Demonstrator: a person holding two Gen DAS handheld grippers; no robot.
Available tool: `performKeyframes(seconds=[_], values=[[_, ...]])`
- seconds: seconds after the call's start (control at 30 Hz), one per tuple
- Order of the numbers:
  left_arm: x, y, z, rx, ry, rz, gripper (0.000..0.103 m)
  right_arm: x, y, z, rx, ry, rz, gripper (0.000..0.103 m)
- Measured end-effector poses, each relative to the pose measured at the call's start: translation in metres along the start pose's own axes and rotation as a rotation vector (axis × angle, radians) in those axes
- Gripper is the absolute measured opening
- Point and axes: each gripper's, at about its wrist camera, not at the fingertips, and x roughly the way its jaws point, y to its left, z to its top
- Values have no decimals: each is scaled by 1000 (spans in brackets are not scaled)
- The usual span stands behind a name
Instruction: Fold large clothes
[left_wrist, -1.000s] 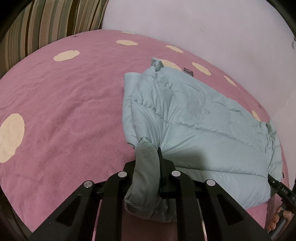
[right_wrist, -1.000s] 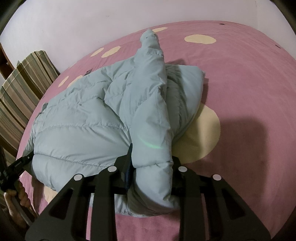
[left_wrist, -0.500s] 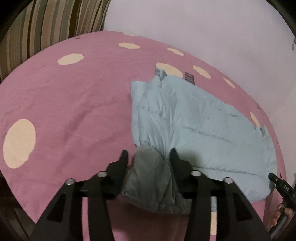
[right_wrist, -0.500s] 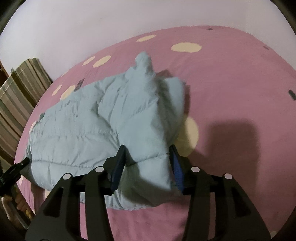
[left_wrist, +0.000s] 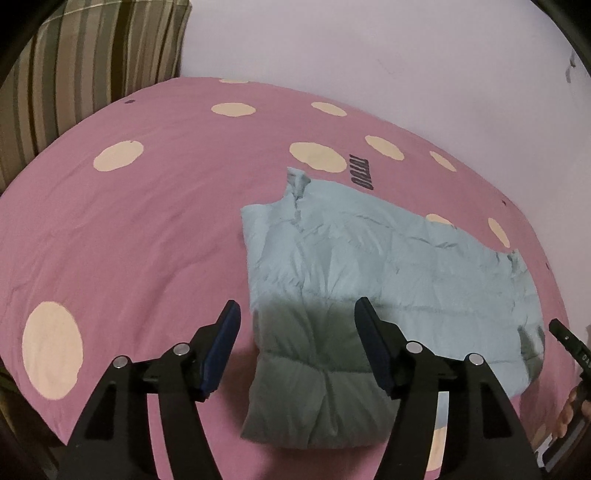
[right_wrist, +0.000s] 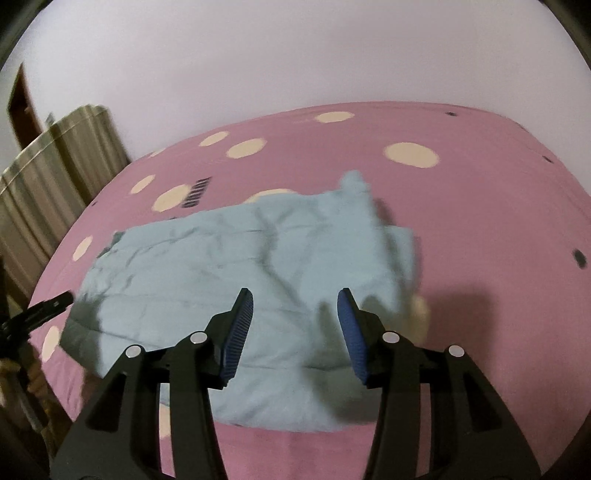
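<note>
Pale-blue quilted puffer jacket (left_wrist: 373, 273) now lies released on the pink dotted bed (left_wrist: 129, 229); both left hand-held gripper (left_wrist: 297, 349) and right hand-held gripper (right_wrist: 295, 332) have spread, so this fold looks laid.

Pink spotted bedsheet and a striped cushion
The pink bedsheet (left_wrist: 122, 236) with cream dots is spreading ahead of both grippers; the striped cushion (left_wrist: 85, 62) is standing far left, leaning against a pale wall (right_wrist: 295, 55)

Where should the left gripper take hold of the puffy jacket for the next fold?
Probably the thick near end of the jacket, approached from the bed's near edge: it bulges between the open left gripper fingers, while the far part lies flat.
</note>
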Motion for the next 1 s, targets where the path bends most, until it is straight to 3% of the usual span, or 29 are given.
performKeyframes(seconds=[0.3,0.47,0.8,0.87,1.0], values=[[17,2,7,3,42,13,64,45,73,5,-119,64,62,48],[22,2,7,15,46,34,64,66,99,8,-165,82,39,47],[44,3,6,23,76,34,64,115,110,-15,-224,169,-57,48],[48,2,7,25,77,31,70,119,110,-18,-229,171,-65,48],[55,0,8,29,84,24,71,124,110,-23,-233,170,-71,48]])
